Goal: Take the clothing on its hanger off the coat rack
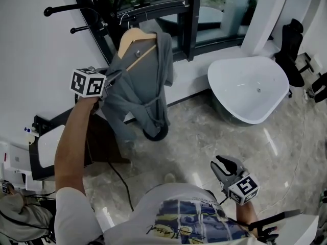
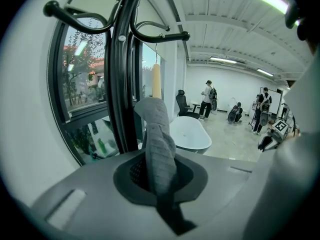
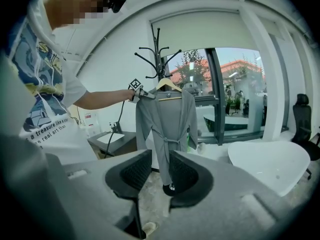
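A grey robe (image 1: 145, 86) hangs on a wooden hanger (image 1: 134, 39), whose hook sits on the black coat rack (image 1: 102, 19) by the window. My left gripper (image 1: 104, 80) is raised to the robe's left shoulder and is shut on the grey cloth. In the left gripper view the cloth (image 2: 160, 149) is pinched between the pads, with the hanger (image 2: 156, 81) and rack pole (image 2: 122, 84) behind. My right gripper (image 1: 225, 167) hangs low by my waist, open and empty. Its view shows the whole robe (image 3: 167, 119) far ahead between its pads (image 3: 135, 171).
A white bathtub (image 1: 250, 88) stands to the right of the rack. A black window frame (image 1: 191, 19) is right behind it. A dark low table (image 1: 46, 137) and a cable lie at the left. A black office chair (image 1: 291, 45) stands far right.
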`<state>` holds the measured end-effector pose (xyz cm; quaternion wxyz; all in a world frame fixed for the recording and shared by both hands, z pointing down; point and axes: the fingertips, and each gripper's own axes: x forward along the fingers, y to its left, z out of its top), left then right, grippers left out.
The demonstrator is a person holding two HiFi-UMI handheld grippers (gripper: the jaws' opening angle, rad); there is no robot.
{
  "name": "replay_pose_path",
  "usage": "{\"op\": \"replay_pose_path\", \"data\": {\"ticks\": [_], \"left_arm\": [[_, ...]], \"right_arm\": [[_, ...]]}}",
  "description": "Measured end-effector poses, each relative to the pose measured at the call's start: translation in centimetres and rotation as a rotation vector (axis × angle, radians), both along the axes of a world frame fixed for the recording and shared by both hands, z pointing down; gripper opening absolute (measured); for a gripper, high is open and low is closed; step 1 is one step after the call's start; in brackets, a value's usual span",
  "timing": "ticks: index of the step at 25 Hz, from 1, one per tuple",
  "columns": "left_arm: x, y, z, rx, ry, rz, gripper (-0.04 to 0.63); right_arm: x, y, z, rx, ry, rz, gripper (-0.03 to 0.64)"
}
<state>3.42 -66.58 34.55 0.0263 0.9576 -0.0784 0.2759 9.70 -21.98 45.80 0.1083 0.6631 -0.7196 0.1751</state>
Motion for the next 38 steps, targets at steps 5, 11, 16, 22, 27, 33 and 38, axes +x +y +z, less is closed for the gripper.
{"op": "replay_pose_path", "data": {"ticks": [5,11,16,22,27,33,38], "left_arm": [[0.6,1.2,-1.6,0.014,0.023,-0.001,-0.001],[0.4,3.5,-3.6,0.028,0.053,0.004,0.000],[0.8,6.3,-3.6,0.023,0.052,0.010,0.000],[1.2,12.7,-4.6,0.042,0.038,-0.005,0.000],[1.3,15.3,-3.5,0.010,0.054,0.015,0.000],[-0.7,23.7,-3.6,0.019,0.077,0.031,0.000],[-3.5,31.4,-3.1,0.039,0.103,0.040,0.000]], "right_arm": [[0.9,1.3,0.3,0.004,-0.018,0.003,0.109],[1.8,2.7,-0.6,0.037,-0.063,0.004,0.109],[2.2,4.3,-0.5,0.051,-0.053,-0.018,0.109],[3.8,9.2,-1.3,0.071,-0.045,-0.041,0.109],[5.0,9.9,-1.4,0.054,-0.020,-0.050,0.109],[5.2,13.3,-1.0,0.050,-0.018,-0.089,0.109],[4.4,15.8,0.4,0.048,-0.004,-0.132,0.107]]}}
